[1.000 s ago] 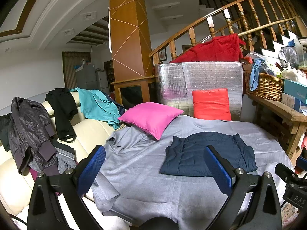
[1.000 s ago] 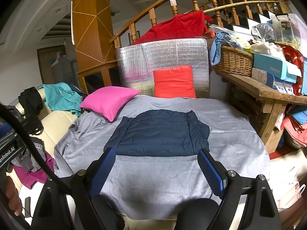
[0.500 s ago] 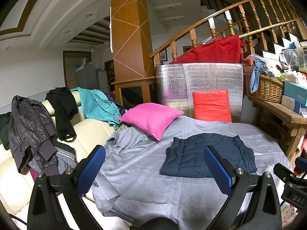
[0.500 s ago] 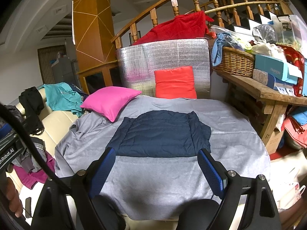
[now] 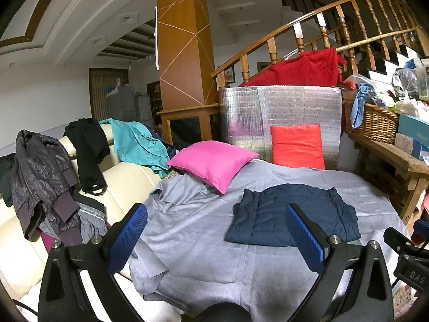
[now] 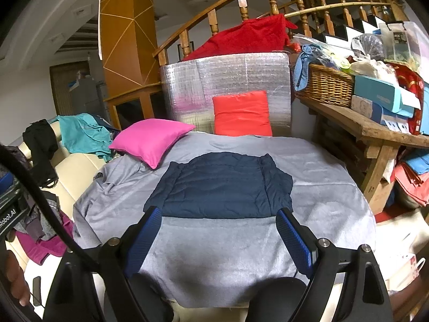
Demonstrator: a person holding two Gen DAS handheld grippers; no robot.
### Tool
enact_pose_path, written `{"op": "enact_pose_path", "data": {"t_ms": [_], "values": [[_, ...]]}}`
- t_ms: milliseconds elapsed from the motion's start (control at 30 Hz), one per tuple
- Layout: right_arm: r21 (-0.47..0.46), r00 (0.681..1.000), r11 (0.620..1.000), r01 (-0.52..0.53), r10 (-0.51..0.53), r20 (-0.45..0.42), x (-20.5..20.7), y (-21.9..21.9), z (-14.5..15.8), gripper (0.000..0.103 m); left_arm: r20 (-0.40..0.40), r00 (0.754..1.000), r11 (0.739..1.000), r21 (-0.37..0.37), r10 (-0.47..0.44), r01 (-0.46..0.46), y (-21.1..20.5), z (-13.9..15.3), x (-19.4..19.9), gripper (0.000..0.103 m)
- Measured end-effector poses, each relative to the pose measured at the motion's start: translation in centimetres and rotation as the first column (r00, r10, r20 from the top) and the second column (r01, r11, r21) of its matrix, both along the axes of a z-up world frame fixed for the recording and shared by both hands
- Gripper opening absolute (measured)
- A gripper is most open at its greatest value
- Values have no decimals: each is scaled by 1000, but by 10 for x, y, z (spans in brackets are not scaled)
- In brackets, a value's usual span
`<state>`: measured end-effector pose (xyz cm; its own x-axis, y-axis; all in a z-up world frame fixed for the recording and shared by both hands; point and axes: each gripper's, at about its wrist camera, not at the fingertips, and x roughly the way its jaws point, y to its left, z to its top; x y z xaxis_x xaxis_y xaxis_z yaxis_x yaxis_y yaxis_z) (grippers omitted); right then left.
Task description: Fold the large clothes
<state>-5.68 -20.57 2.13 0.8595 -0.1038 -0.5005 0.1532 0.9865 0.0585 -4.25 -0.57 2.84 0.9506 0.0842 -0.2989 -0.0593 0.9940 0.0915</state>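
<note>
Nothing has changed over the last second: the grey sheet (image 6: 321,187) lies spread as before and the navy jacket (image 6: 222,185) sits folded in a flat rectangle at its middle, so I judge this piece done and the next garment due. Clear sheet rings the jacket on all sides; the pink pillow (image 6: 152,139) crowds the far left corner. My left gripper (image 5: 214,233) and right gripper (image 6: 219,238) both hang wide open, empty, short of the jacket's near edge.

Black tongs (image 6: 218,221) with blue textured pads (image 6: 293,237), silver screws (image 6: 322,241).
</note>
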Motion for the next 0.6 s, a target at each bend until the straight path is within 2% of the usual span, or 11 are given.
{"op": "enact_pose_path", "data": {"t_ms": [600], "values": [[-13,1000,1000,11,-11,-11,13,4,-1,89,-32,999,1000,-17,10,-10,3,-11,16,101]]}}
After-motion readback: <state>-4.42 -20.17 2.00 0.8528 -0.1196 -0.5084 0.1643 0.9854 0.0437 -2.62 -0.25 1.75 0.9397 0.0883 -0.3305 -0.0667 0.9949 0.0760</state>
